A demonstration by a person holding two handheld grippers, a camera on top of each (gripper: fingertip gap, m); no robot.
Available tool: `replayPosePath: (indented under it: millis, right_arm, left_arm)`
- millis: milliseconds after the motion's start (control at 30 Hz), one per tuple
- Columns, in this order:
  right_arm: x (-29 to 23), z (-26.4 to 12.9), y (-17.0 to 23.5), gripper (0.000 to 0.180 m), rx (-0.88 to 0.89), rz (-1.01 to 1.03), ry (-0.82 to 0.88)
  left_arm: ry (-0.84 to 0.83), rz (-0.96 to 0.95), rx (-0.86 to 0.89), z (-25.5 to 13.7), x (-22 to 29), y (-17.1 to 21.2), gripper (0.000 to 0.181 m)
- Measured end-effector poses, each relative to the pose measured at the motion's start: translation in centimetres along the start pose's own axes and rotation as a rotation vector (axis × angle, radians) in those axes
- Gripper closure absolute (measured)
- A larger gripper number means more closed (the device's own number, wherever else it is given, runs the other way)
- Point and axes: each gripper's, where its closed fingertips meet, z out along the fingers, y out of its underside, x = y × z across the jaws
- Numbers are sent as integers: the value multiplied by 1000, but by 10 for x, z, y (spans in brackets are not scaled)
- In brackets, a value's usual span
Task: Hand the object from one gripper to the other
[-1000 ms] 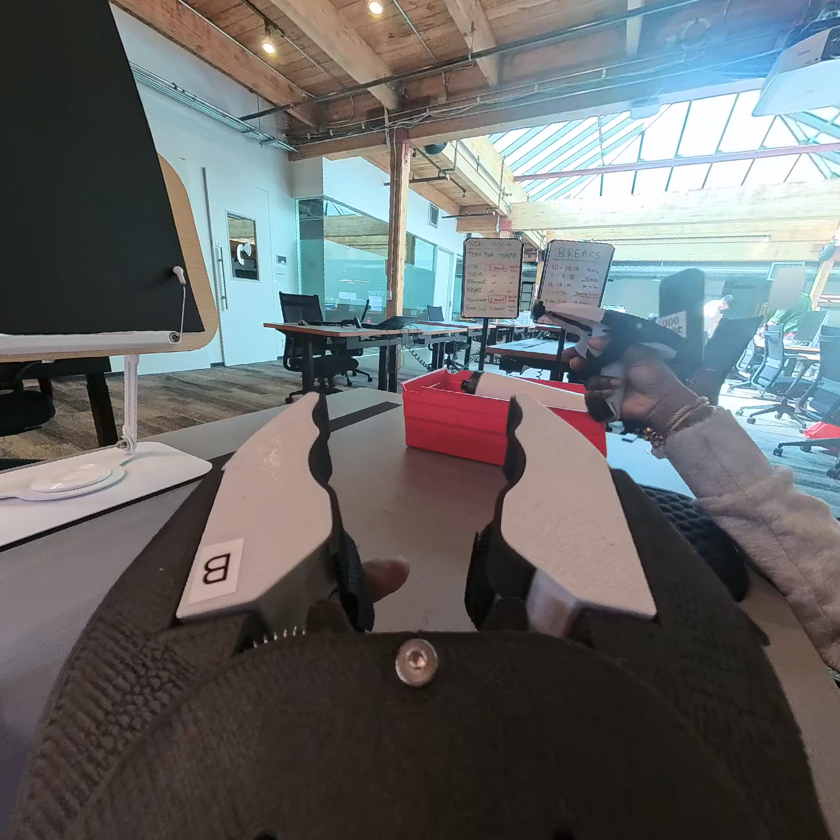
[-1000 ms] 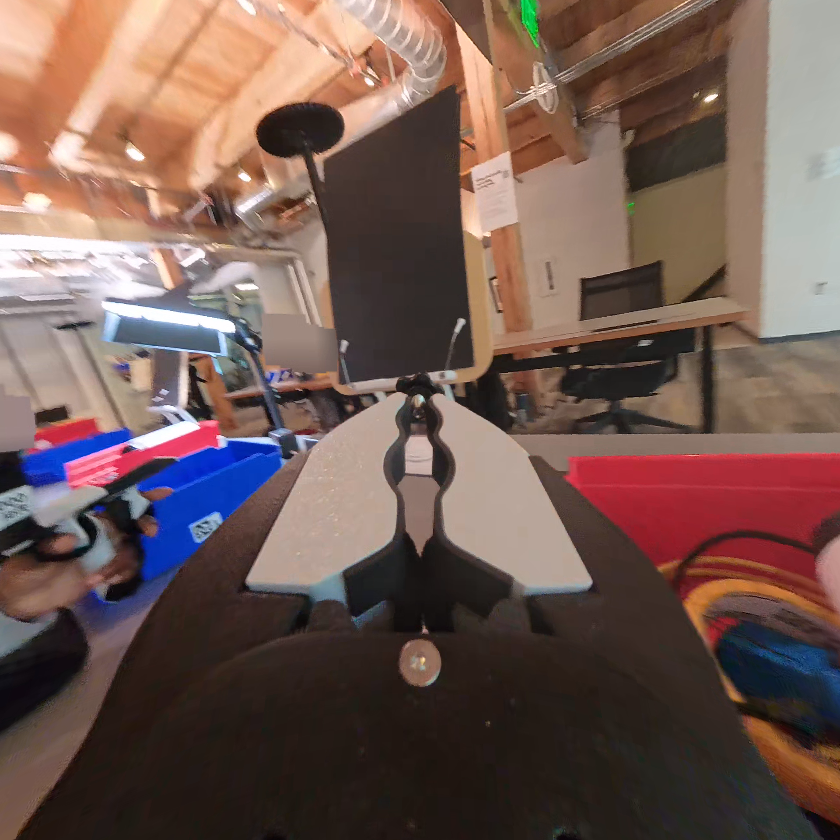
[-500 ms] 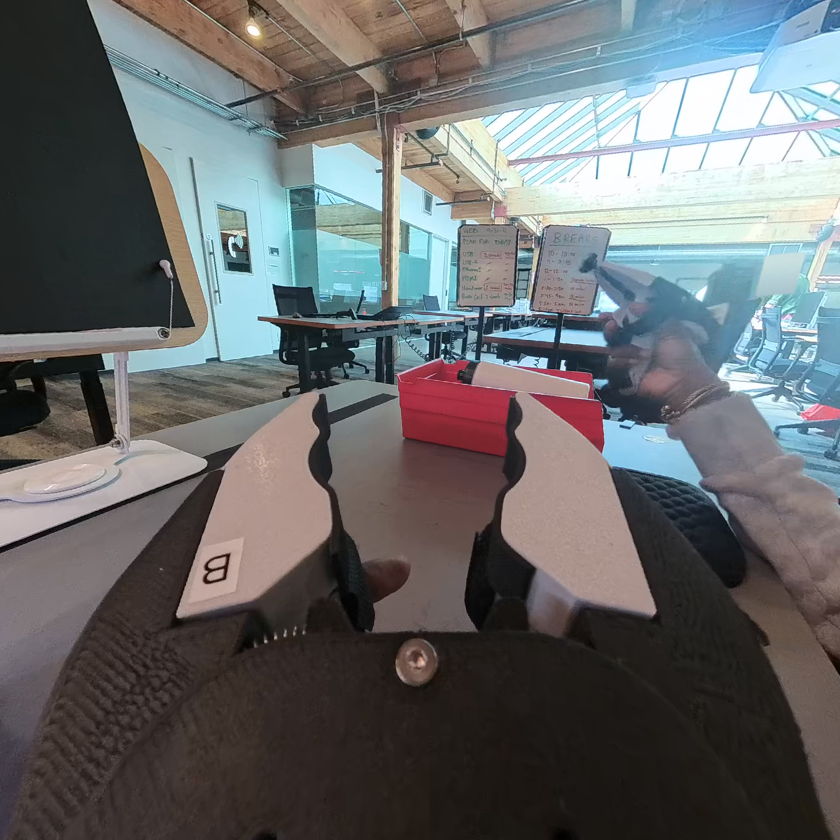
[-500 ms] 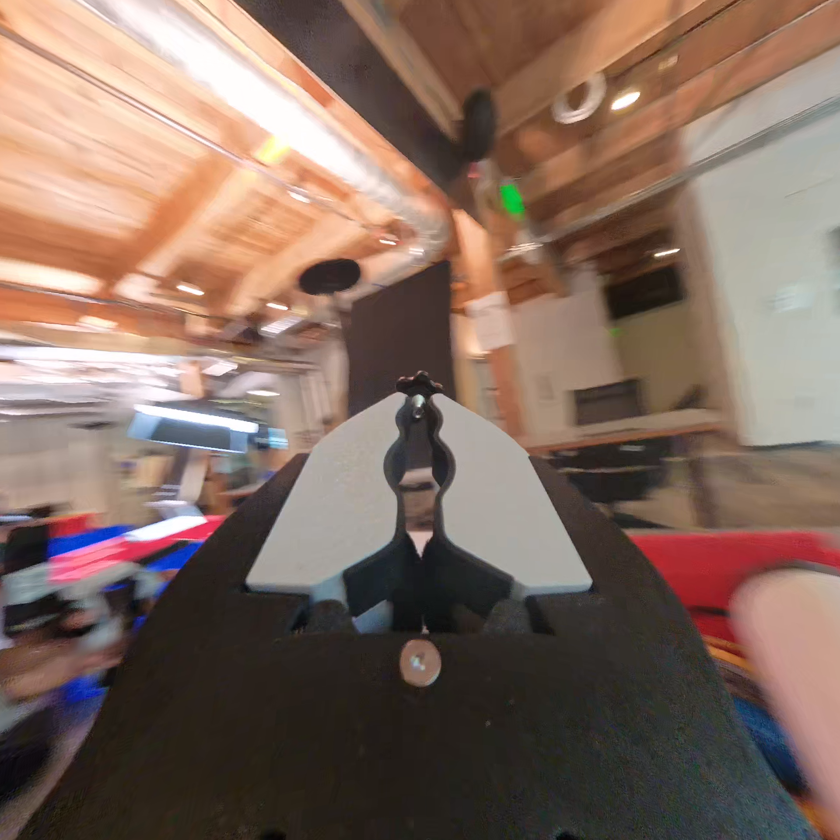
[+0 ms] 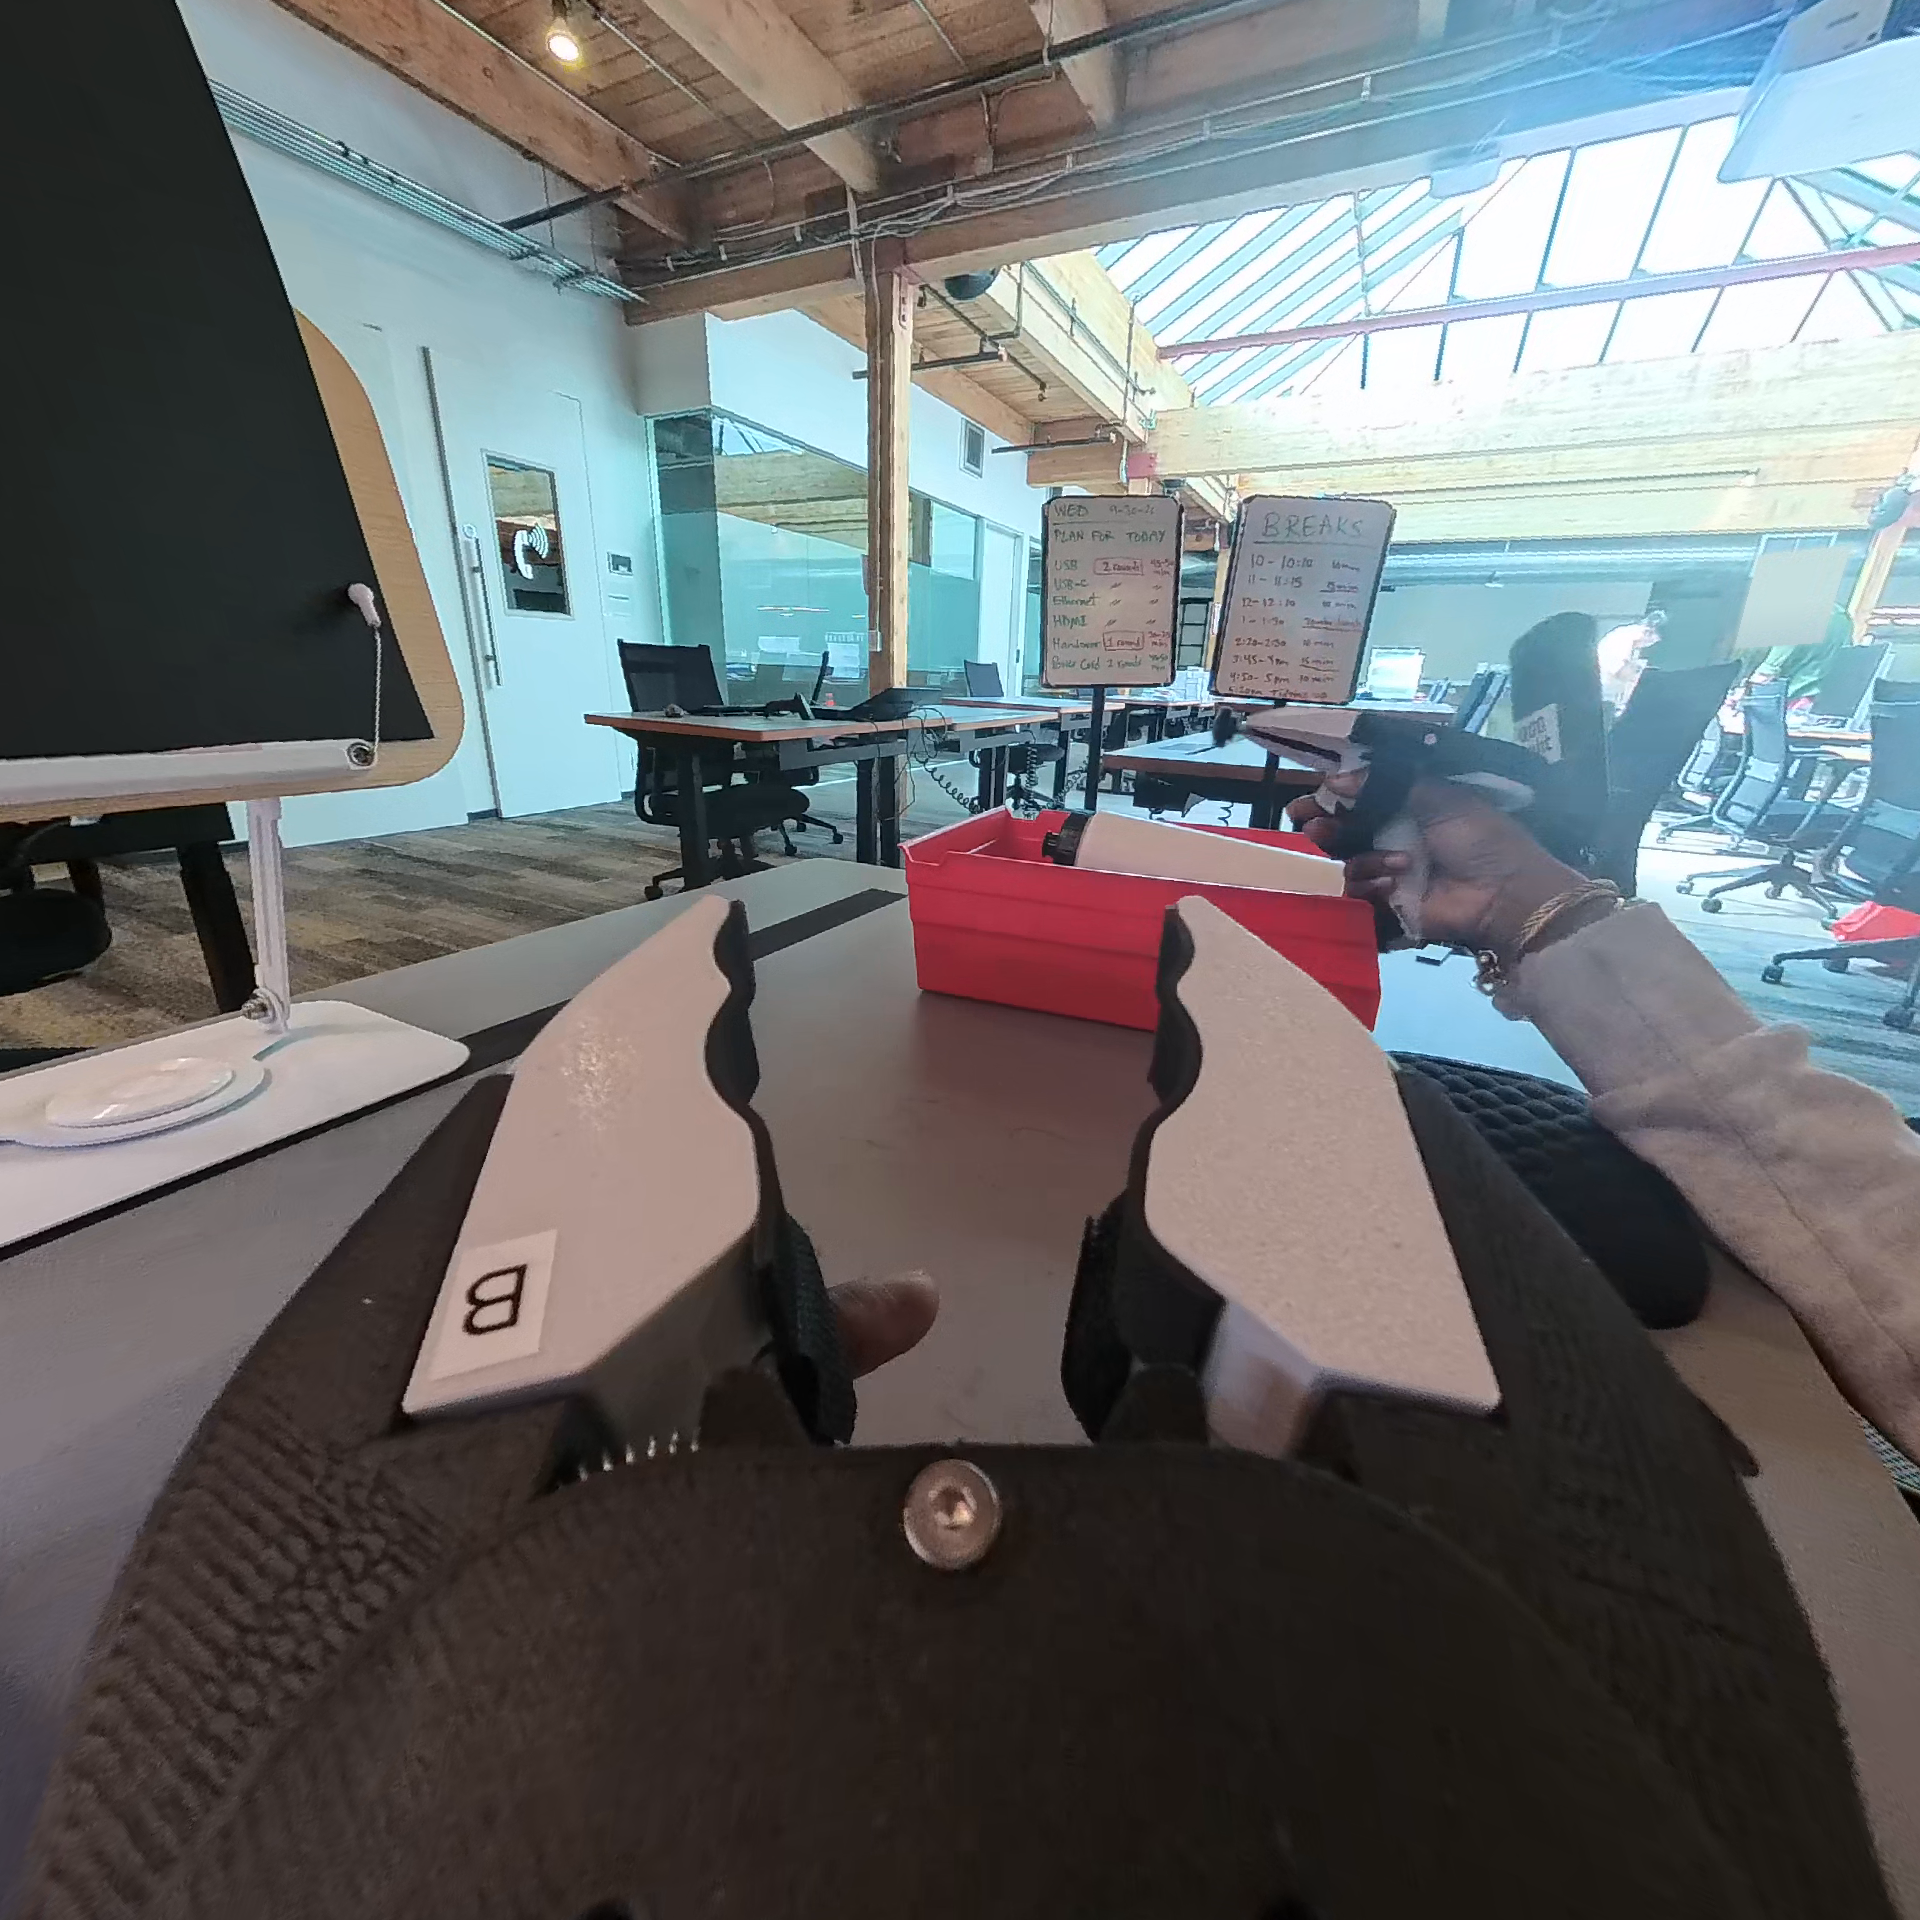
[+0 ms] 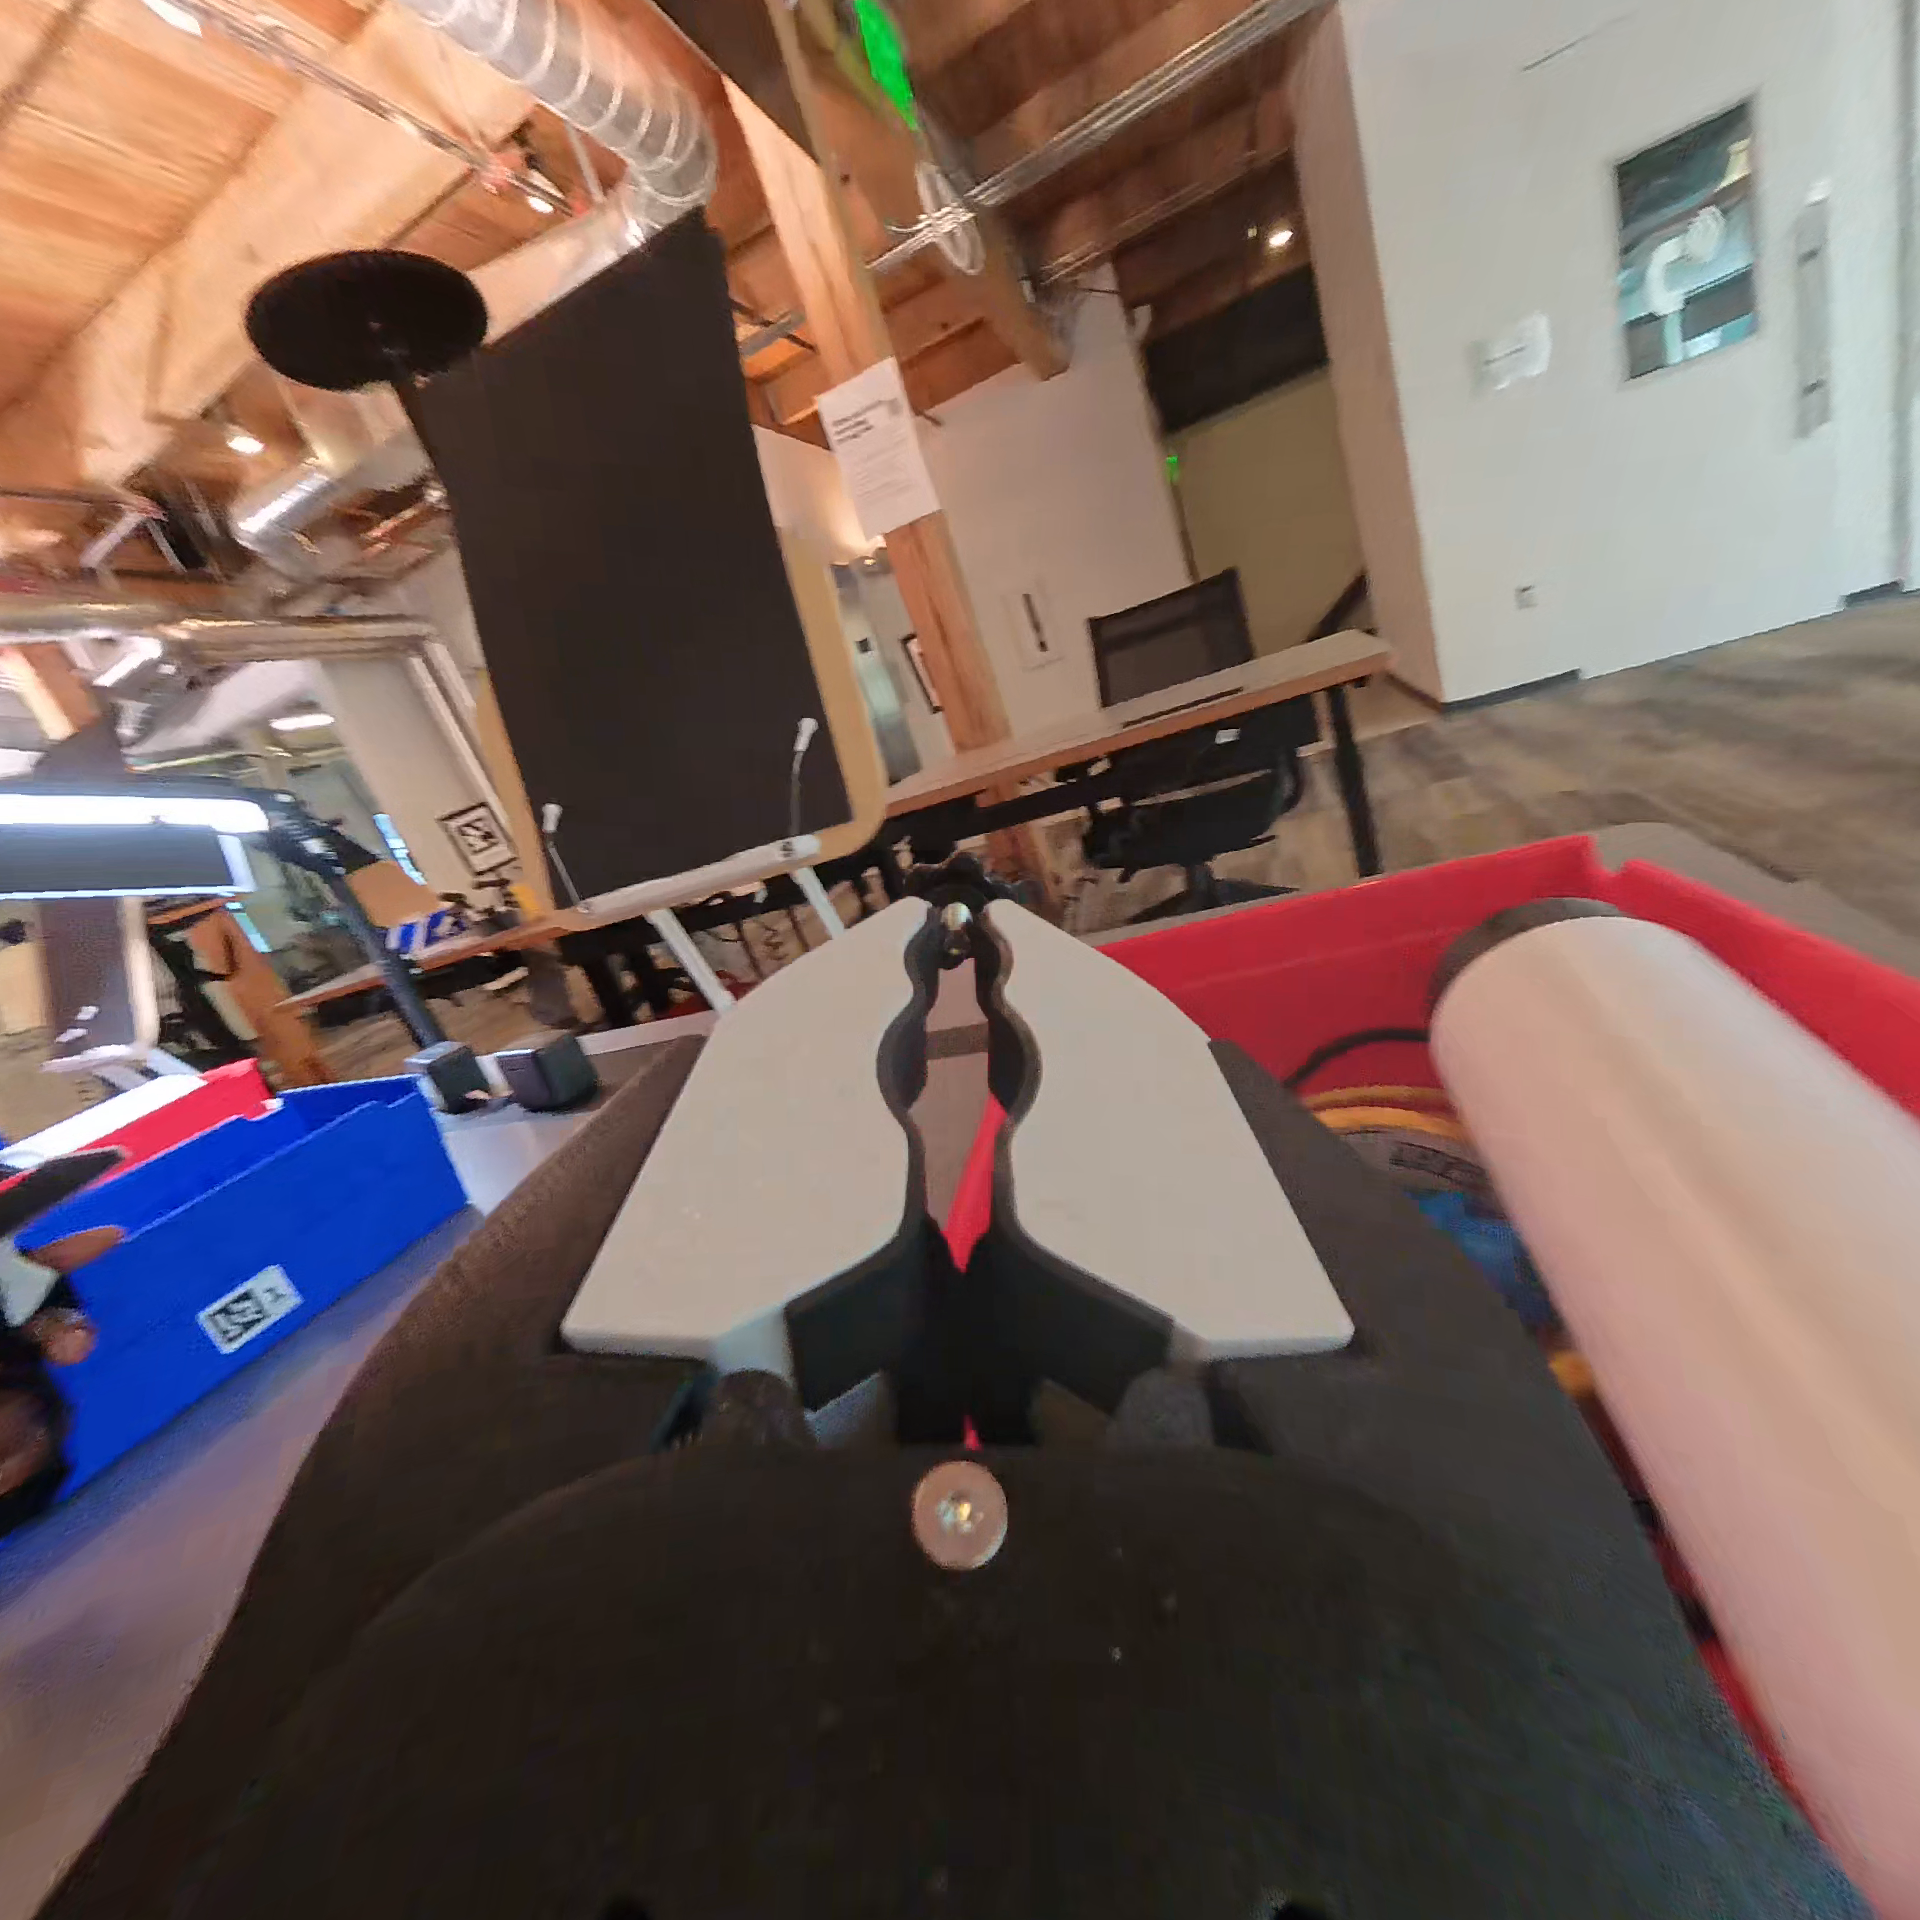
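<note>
My right gripper (image 6: 954, 914) is shut on a small black knob (image 6: 951, 883) with a metal stud, pinched at its fingertips. In the left wrist view the right gripper (image 5: 1262, 730) is held in a hand, above the back right of a red bin (image 5: 1039, 961), and the knob (image 5: 1226, 722) shows at its tip. My left gripper (image 5: 954, 920) is open and empty, low over the grey table (image 5: 935, 1143), pointing at the red bin. The two grippers are well apart.
The red bin (image 6: 1299, 966) holds a white cylinder with a black cap (image 5: 1195, 857), which also shows in the right wrist view (image 6: 1662, 1195), over coloured cables. A blue bin (image 6: 239, 1195) stands at the left. A white stand base (image 5: 208, 1070) and a black panel (image 5: 125, 416) are on the left. Tip to tip, the grippers are about 35 centimeters apart.
The right gripper swung its tip upward with the knob, then came back down level over the red bin. The left gripper stayed open and barely moved.
</note>
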Motion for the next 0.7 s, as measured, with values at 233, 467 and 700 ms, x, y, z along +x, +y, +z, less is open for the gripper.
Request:
replayPosePath:
  millis: [233,467,700]
  right_arm:
    - [-26,13,7,174,5,81,-126]
    - [4,-1,21,174,-198,-207,131]
    - [59,-35,90,174,-735,-279,379]
  left_arm:
    - [8,6,-13,1,2,3,106]
    - [18,5,-24,2,4,5,106]
    - [30,17,-54,3,6,10,106]
